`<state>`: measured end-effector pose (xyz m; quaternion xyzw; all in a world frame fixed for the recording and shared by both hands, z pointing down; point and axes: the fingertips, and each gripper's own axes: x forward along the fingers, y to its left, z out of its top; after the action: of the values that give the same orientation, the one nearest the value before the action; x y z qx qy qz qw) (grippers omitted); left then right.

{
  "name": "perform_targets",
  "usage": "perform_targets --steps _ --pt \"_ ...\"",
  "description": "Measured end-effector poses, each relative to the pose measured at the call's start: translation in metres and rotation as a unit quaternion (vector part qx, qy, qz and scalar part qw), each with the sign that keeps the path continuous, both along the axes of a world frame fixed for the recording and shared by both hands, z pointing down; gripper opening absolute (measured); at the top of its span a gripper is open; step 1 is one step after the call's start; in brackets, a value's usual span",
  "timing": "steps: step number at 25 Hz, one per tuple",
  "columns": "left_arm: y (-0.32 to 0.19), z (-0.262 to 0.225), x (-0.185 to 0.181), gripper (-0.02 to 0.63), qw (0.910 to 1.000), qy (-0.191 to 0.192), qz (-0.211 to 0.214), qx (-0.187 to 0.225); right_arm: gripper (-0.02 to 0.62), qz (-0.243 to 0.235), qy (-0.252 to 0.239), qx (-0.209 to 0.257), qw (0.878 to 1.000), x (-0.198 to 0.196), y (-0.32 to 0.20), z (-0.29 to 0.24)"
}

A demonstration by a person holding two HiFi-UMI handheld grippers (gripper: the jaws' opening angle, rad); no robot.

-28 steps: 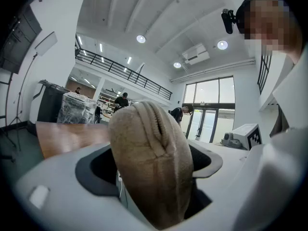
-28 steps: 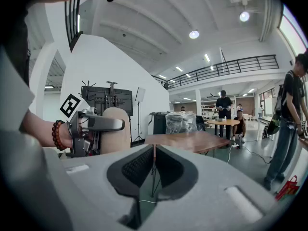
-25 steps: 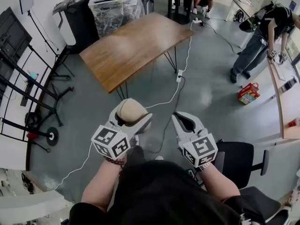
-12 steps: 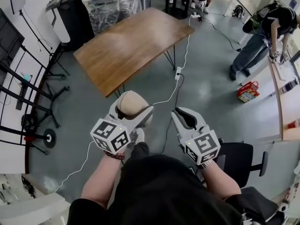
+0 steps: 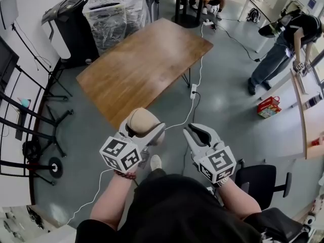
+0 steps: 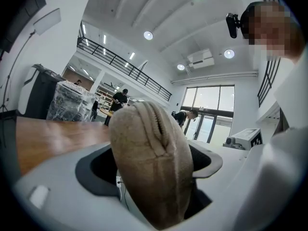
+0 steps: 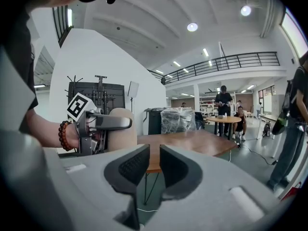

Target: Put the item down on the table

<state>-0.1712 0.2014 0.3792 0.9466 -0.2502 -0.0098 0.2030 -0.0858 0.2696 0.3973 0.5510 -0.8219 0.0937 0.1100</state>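
I carry the tan pouch [image 5: 140, 118] clamped in my left gripper [image 5: 145, 128] toward the table [image 5: 147, 59]; next, lower and release. The right gripper [image 5: 198, 131] is empty, its jaws narrow and just opening.

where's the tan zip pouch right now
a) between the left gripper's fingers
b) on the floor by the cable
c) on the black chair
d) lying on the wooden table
a: the left gripper view shows the tan pouch clamped between the fingers of the left gripper, held in the air and not resting on the wooden table.
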Motion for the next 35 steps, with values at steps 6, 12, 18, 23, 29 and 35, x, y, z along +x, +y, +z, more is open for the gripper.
perform_targets --steps 6,12,18,23,29,35 --pt "-0.061 0.003 -0.013 0.437 0.9998 0.007 0.016 -0.013 0.055 0.011 0.005 -0.014 1.000 -0.017 -0.058 0.003" --pt "-0.100 0.004 -0.024 0.437 0.9994 0.010 0.029 -0.018 0.054 0.021 0.010 -0.019 1.000 -0.032 -0.099 0.004" --pt "-0.122 0.007 -0.025 0.437 0.9991 0.014 0.032 -0.024 0.055 0.023 0.012 -0.021 0.999 -0.035 -0.120 0.005" --pt "-0.134 0.012 -0.011 0.437 0.9989 0.021 0.030 -0.031 0.055 0.016 0.010 -0.027 0.999 -0.025 -0.127 0.011" --pt "-0.145 0.019 0.019 0.437 0.9987 0.025 0.016 -0.042 0.061 -0.002 0.005 -0.028 1.000 0.003 -0.139 0.015" --pt "-0.160 0.016 0.066 0.437 0.9986 0.022 -0.009 -0.047 0.080 -0.037 -0.006 -0.025 0.999 0.049 -0.157 0.012"
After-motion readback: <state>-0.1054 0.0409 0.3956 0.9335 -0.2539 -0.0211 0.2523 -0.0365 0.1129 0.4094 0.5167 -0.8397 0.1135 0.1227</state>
